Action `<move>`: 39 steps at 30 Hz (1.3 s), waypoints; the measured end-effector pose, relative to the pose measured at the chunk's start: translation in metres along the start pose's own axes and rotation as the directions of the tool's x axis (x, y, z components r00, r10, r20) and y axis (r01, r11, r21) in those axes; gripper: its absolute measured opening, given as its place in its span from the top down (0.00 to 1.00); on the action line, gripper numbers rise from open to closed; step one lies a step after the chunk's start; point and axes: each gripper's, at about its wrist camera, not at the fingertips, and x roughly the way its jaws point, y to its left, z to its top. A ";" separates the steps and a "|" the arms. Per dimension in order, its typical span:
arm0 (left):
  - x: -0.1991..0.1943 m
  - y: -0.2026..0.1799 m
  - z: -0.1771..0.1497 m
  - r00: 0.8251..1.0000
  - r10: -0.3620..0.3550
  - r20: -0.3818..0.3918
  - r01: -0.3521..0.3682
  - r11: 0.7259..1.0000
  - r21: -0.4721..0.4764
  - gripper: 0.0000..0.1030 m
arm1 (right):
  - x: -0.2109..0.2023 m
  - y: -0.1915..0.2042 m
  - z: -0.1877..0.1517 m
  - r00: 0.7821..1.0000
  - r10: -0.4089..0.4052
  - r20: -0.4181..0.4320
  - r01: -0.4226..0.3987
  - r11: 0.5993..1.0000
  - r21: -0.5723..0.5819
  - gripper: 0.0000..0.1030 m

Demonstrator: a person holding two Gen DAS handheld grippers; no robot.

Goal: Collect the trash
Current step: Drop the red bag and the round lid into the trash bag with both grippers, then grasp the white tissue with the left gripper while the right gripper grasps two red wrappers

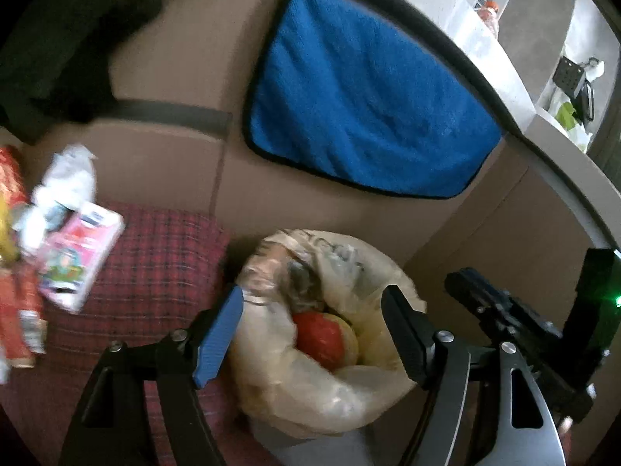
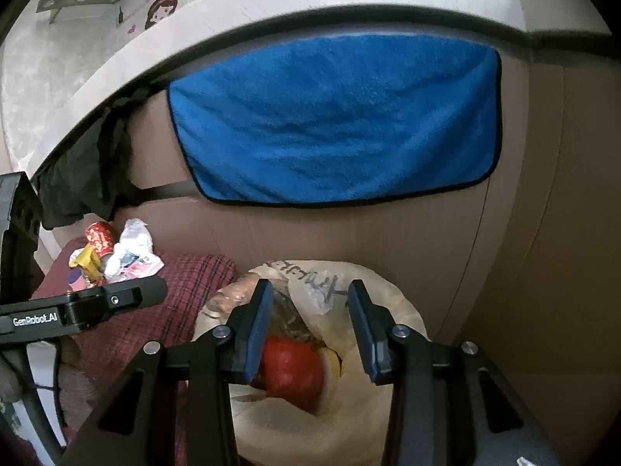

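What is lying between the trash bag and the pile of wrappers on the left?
Only bare red plaid cloth lies between the trash bag and the pile of wrappers; the left wrist view shows it best, and the right wrist view agrees.

The bag (image 2: 310,407) stands right of the wrappers (image 2: 116,256), below the towel (image 2: 333,120).

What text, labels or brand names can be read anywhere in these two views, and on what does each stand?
"GenRobot.AI": on the left gripper's black body, seen from the right wrist.
Dark handwriting on the plastic bag: not legible.
Print on the pink carton: blurred, unreadable.
Pattern on the red can: too small to read.
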 end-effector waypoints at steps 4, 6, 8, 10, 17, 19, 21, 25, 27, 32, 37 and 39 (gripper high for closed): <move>-0.028 0.024 -0.009 0.994 0.100 0.038 -0.101 0.995 0.021 0.28 | -0.014 0.016 -0.002 1.000 0.007 0.012 -0.007 1.000 -0.019 0.63; -0.045 0.042 -0.019 0.986 0.157 0.062 -0.157 0.988 0.007 0.28 | -0.018 0.026 -0.002 1.000 0.019 0.018 -0.018 0.999 -0.026 0.63; -0.066 0.065 -0.030 0.970 0.220 0.101 -0.219 0.975 -0.018 0.28 | -0.022 0.041 -0.004 0.999 0.039 0.023 -0.039 0.999 -0.029 0.63; -0.087 0.091 -0.039 0.951 0.281 0.129 -0.277 0.960 -0.052 0.28 | -0.023 0.058 -0.005 0.997 0.071 0.021 -0.071 0.997 -0.036 0.63; -0.126 0.171 -0.067 0.933 0.350 0.087 -0.337 0.932 -0.130 0.28 | -0.008 0.139 -0.012 0.984 0.175 -0.026 -0.176 0.978 -0.109 0.63; -0.129 0.187 -0.076 0.926 0.372 0.069 -0.361 0.922 -0.137 0.28 | 0.002 0.161 -0.015 0.978 0.201 -0.053 -0.207 0.970 -0.131 0.63; -0.127 0.197 -0.082 0.922 0.384 0.053 -0.373 0.915 -0.153 0.29 | 0.010 0.177 -0.017 0.972 0.222 -0.075 -0.231 0.962 -0.144 0.63; -0.118 0.214 -0.083 0.938 0.347 0.024 -0.335 0.920 -0.202 0.29 | 0.020 0.197 -0.022 0.963 0.249 -0.107 -0.263 0.953 -0.150 0.63; -0.108 0.216 -0.080 0.941 0.339 0.005 -0.331 0.924 -0.193 0.31 | 0.023 0.205 -0.023 0.961 0.253 -0.115 -0.269 0.950 -0.159 0.63; -0.083 0.226 -0.077 0.945 0.320 -0.067 -0.327 0.919 -0.221 0.65 | 0.026 0.215 -0.029 0.960 0.246 -0.134 -0.268 0.946 -0.183 0.63; -0.106 0.237 -0.081 0.962 0.271 -0.007 -0.261 0.918 -0.299 0.75 | 0.032 0.219 -0.035 0.957 0.241 -0.162 -0.270 0.942 -0.199 0.63; -0.129 0.237 -0.080 0.959 0.279 0.046 -0.252 0.917 -0.309 0.75 | 0.036 0.223 -0.037 0.956 0.239 -0.172 -0.272 0.941 -0.202 0.63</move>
